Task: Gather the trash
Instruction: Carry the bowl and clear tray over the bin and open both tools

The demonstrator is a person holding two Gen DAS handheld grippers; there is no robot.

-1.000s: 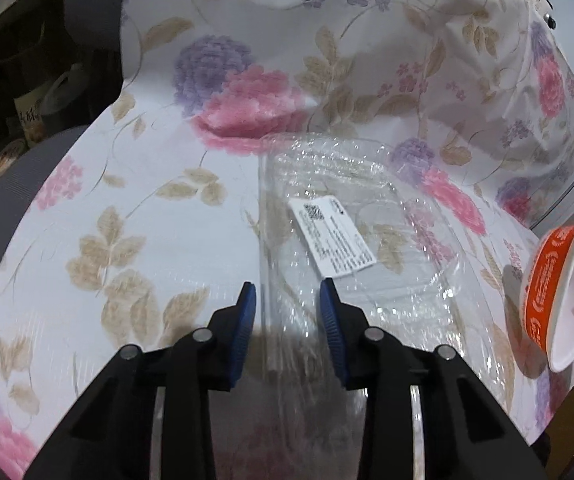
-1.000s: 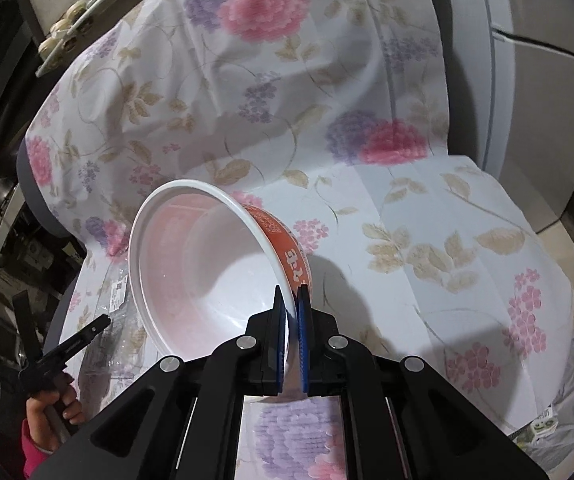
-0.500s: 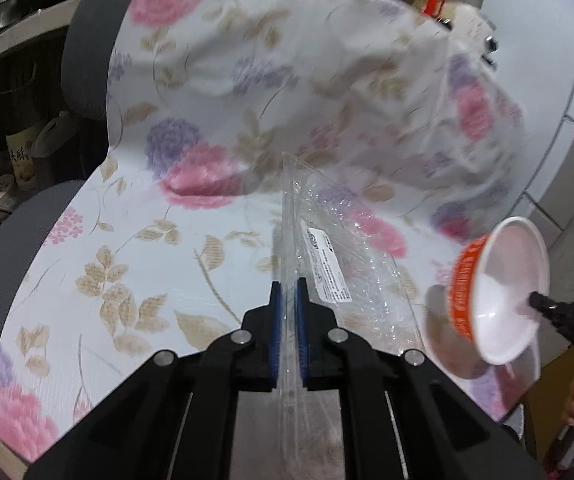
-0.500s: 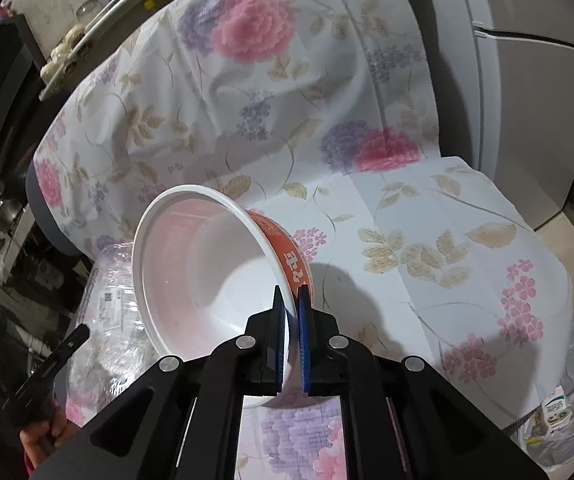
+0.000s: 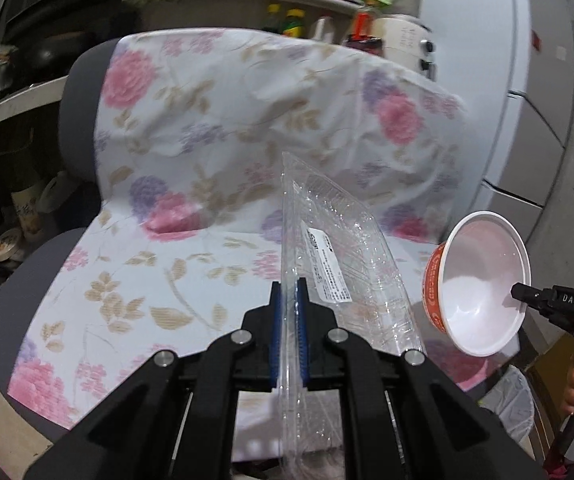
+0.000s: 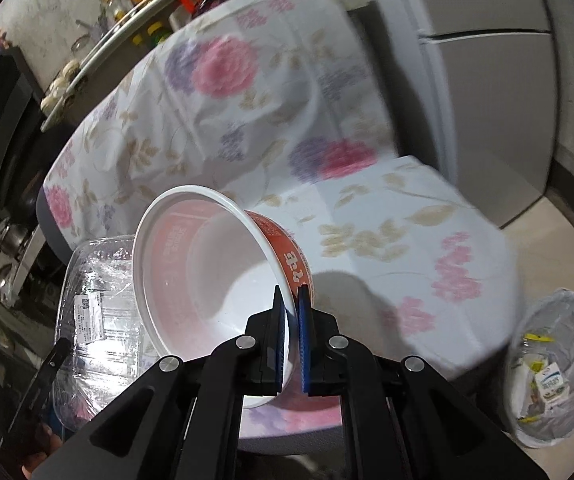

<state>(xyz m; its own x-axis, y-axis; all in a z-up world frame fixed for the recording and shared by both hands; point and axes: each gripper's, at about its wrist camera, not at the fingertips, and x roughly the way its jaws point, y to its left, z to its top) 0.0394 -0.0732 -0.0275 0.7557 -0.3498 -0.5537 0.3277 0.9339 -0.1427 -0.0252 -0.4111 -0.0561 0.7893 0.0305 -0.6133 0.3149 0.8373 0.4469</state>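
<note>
Jaws of the left gripper [image 5: 289, 296] pinch a clear plastic container [image 5: 343, 264] edge-on above the flowered chair cover [image 5: 135, 280]; the right gripper [image 6: 291, 304] clamps the rim of an orange instant-noodle bowl [image 6: 207, 272], tilted, near a lined trash bin [image 6: 559, 364] on the floor.

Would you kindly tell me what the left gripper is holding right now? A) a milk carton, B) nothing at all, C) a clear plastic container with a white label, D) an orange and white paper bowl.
C: in the left wrist view the left gripper is shut on the edge of the clear plastic container, lifted off the floral cloth, while the right gripper grips the bowl.
</note>
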